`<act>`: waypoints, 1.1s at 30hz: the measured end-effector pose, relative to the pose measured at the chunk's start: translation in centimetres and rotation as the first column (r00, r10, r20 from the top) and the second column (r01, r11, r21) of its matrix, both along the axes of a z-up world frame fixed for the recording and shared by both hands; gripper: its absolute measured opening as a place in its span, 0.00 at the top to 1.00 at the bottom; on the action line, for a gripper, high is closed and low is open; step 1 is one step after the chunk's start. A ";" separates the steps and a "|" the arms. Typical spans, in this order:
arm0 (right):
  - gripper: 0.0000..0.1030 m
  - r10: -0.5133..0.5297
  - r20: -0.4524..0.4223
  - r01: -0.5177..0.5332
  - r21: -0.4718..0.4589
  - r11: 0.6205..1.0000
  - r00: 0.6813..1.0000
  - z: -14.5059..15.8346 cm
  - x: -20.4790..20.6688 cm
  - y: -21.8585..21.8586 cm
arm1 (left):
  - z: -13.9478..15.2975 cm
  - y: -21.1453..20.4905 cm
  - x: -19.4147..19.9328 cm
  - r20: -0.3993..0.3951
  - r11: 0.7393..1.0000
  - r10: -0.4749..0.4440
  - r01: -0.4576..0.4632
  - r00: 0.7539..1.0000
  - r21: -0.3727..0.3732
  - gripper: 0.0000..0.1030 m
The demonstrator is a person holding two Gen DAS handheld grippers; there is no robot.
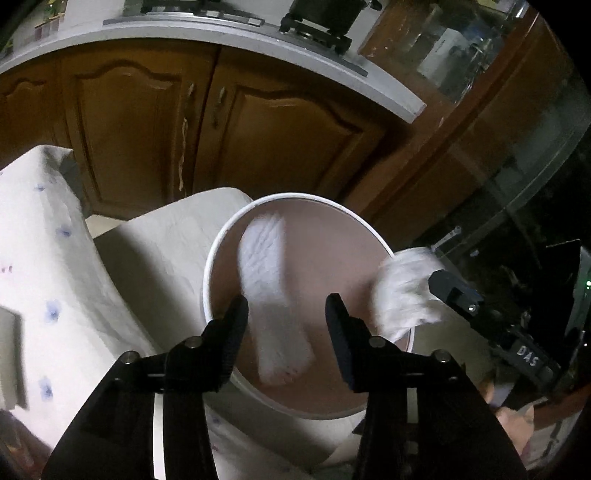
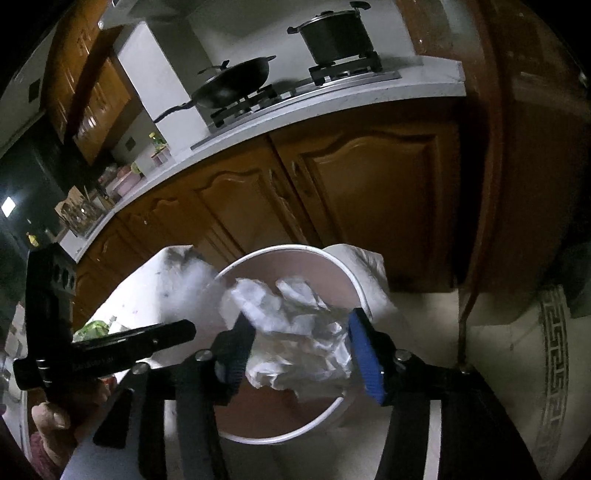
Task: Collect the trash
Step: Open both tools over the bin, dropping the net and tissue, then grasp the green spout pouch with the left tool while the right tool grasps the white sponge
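My open left tongs [image 1: 284, 314] hang over the bin [image 1: 221, 251]; right tongs [image 2: 299, 350], nearer its rim, loosely bracket the crumpled tissue [image 2: 295, 339].

Pretty clearly a home kitchen: there was a gas hob [image 2: 295, 88] set into a pale countertop [image 2: 332, 107], with a black wok [image 2: 236, 83] on one burner and a lidded dark pot [image 2: 334, 35] on the other. Under the counter ran brown wooden cabinet doors [image 2: 369, 184] with arched panels, and jars and odds and ends [image 2: 122, 177] were cluttered along the far end. A glass-fronted cabinet [image 1: 461, 55] stood off to the side.
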State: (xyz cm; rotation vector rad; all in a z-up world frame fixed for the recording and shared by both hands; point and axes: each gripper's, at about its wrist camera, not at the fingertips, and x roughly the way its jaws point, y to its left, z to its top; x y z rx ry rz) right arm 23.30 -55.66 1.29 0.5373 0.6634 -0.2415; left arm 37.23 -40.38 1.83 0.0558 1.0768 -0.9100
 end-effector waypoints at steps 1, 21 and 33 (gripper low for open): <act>0.36 0.001 0.007 -0.001 0.008 1.000 1.000 0.0 0.0 -0.1 | 0.0 -0.1 0.0 0.003 1.000 0.001 -0.001 1.000 0.002 0.58; 0.15 0.016 0.084 -0.018 0.023 1.000 0.996 2.7 -3.3 4.2 | 4.1 15.5 -2.9 0.065 0.959 0.278 -0.272 0.958 -0.084 0.48; 0.11 0.123 0.141 -0.130 0.043 0.991 0.982 4.3 -3.5 11.7 | 5.7 27.7 -4.5 0.087 0.906 0.418 -0.408 0.904 -0.112 0.44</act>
